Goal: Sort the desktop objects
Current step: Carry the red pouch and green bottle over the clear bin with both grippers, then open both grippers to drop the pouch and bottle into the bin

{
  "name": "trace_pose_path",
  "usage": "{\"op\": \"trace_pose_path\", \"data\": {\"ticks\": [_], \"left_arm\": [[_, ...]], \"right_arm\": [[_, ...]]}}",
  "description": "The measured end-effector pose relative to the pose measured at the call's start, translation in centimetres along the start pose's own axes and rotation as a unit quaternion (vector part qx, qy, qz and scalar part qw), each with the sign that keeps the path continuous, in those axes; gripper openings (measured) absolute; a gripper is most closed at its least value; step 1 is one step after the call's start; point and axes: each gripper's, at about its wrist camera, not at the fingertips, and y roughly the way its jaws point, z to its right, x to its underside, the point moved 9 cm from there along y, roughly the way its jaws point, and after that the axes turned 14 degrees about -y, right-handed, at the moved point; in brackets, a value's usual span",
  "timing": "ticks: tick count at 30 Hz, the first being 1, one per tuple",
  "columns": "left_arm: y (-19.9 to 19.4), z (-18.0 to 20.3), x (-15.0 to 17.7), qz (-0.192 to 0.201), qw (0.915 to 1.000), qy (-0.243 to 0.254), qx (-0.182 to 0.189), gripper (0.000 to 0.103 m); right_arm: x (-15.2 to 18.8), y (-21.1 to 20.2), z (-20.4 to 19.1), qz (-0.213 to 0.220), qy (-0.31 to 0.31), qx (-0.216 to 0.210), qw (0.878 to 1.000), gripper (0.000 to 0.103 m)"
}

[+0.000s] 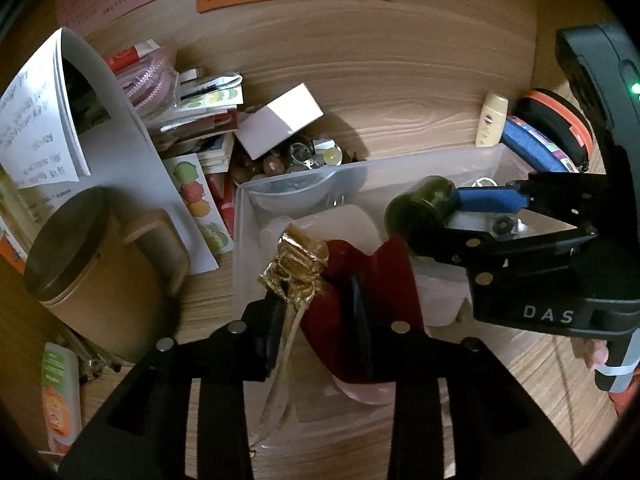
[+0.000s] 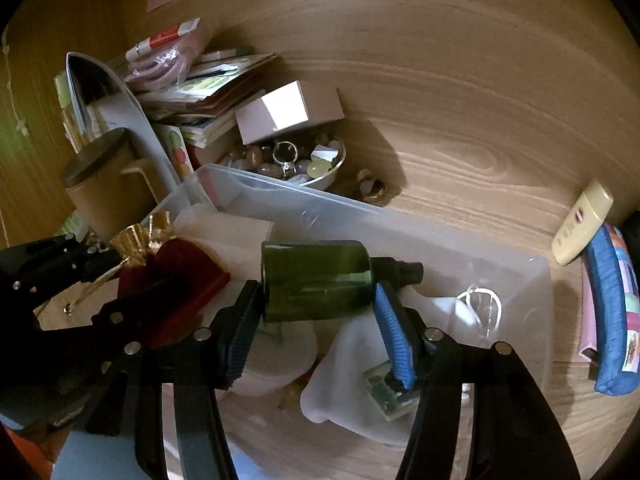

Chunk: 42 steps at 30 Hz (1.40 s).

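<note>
My left gripper (image 1: 320, 300) is shut on a dark red pouch (image 1: 384, 280) with a gold ruffled top (image 1: 296, 264) and gold cord, held over the left end of a clear plastic bin (image 1: 400, 164). My right gripper (image 2: 316, 312) is shut on a dark green bottle (image 2: 316, 280) lying sideways between its pads, above the middle of the bin (image 2: 440, 232). The bottle (image 1: 420, 212) and right gripper (image 1: 424, 216) also show in the left wrist view; the pouch (image 2: 176, 276) and left gripper (image 2: 132, 288) show at the left of the right wrist view.
The bin holds white cloth (image 2: 352, 360), a small packet (image 2: 388, 392) and a white cord (image 2: 480, 304). Behind it are a bowl of beads (image 2: 292, 160), a white box (image 2: 288, 112) and stacked papers (image 1: 200, 120). A tan mug (image 1: 88, 256) stands left; a cream tube (image 2: 580, 224) and blue pouch (image 2: 612, 312) lie right.
</note>
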Motion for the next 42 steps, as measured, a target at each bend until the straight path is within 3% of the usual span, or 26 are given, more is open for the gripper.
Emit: {"op": "trace_pose_path", "data": {"ticks": [4,8,14,24,28,30,42], "left_arm": [[-0.2,-0.1,-0.1,-0.004,0.9999,-0.008,0.006,0.035],[-1.1,-0.1,-0.5,0.007,0.9998,-0.015,0.009,0.051],[-3.1,-0.5,-1.3,0.026,0.9994,-0.021,0.012,0.060],[-8.2,-1.9,-1.1,0.063,0.9974,-0.033,0.003,0.073],[-9.5,-2.2,-0.1,0.066,0.9972,-0.034,0.004,0.077],[-10.0,-2.3,0.5,0.069,0.9970,-0.034,0.003,0.084],[-8.9,-3.0,6.3,0.019,0.9986,-0.049,0.011,0.085]], "right_arm": [[-0.1,-0.8,0.1,0.005,0.007,-0.008,1.000,0.054],[-0.6,-2.5,0.3,0.024,0.003,0.007,1.000,0.062],[-1.1,-5.6,0.4,0.049,-0.005,0.032,0.998,0.072],[0.2,-10.6,-0.2,0.078,0.013,0.045,0.996,0.074],[1.7,-11.6,-1.0,0.077,0.022,0.045,0.996,0.075],[2.8,-11.8,-1.4,0.073,0.026,0.042,0.996,0.075],[8.5,-9.8,-5.8,0.022,0.016,0.025,0.999,0.075]]}}
